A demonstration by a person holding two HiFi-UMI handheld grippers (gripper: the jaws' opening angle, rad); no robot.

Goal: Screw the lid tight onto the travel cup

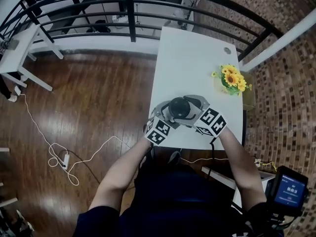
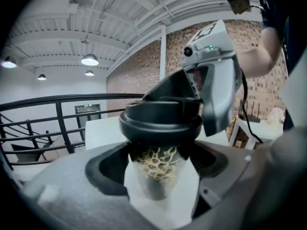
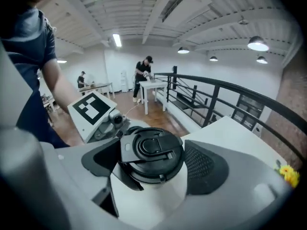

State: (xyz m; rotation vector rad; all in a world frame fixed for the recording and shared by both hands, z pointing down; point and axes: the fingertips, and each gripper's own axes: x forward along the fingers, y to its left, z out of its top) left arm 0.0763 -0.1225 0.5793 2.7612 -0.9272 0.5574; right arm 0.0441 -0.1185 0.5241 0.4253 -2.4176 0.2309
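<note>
The travel cup (image 2: 152, 174), pale with a gold pattern, stands upright near the front edge of the white table (image 1: 195, 58). Its black lid (image 1: 180, 107) sits on top with the flip tab flat. My left gripper (image 2: 153, 176) is shut on the cup's body below the lid, with a dark pad on each side. My right gripper (image 3: 153, 162) comes in from the right and reaches around the lid (image 3: 152, 152). Its jaws stand wide, with the pads beside the lid's rim rather than pressing it. In the head view the left gripper (image 1: 165, 115) and the right gripper (image 1: 196, 107) meet at the cup.
A bunch of sunflowers (image 1: 232, 78) stands at the table's right edge, and a small round object (image 1: 227, 50) lies farther back. A black railing (image 1: 131, 14) runs behind the table. A white cable (image 1: 64, 157) lies on the wooden floor at left. People (image 3: 144, 78) work at a distant table.
</note>
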